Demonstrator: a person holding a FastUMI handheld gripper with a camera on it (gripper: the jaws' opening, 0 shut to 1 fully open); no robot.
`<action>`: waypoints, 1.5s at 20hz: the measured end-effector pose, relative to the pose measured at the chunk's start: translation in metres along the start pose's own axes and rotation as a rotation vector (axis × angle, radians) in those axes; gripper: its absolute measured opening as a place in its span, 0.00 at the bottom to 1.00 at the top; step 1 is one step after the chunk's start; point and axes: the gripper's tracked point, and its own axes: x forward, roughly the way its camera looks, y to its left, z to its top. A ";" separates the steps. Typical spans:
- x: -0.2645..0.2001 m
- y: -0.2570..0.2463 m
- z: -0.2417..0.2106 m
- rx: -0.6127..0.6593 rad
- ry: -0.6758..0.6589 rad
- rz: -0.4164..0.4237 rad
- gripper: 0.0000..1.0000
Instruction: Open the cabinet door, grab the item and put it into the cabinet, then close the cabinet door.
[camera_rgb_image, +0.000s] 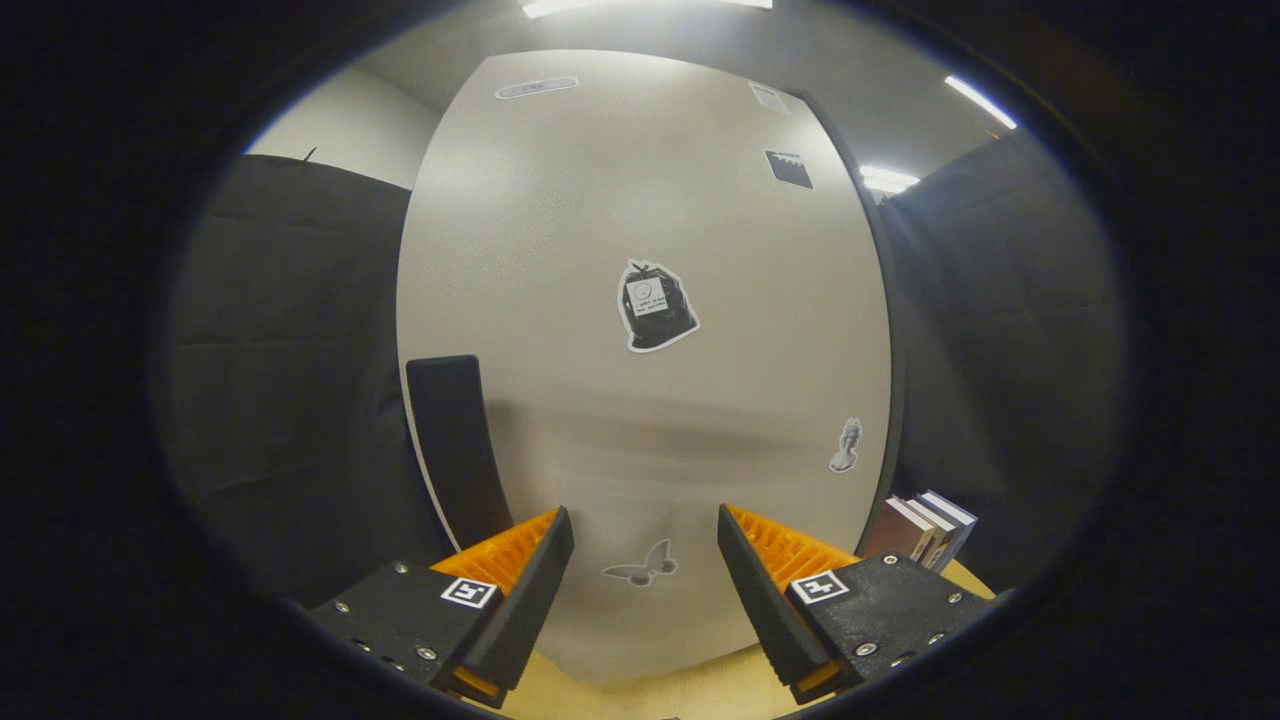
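A pale grey cabinet door (640, 220) stands closed straight ahead, close to me, with several stickers on it. A black vertical handle (455, 450) runs along its left edge, just beyond my left finger. My gripper (645, 540) is open, with nothing between its fingers, which frame the lower part of the door near a butterfly sticker (642, 566). A few upright books (920, 530) stand to the right of the cabinet, beyond my right finger.
The cabinet and books rest on a light wooden tabletop (640, 695) seen under the fingers. Black cloth walls (290, 380) close in on both sides of the cabinet.
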 end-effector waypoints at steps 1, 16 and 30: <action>0.001 0.000 -0.001 -0.003 -0.001 0.000 0.91; -0.131 -0.017 0.018 -0.030 -0.119 0.012 0.93; -0.236 -0.017 -0.059 -0.061 -0.135 -0.034 0.93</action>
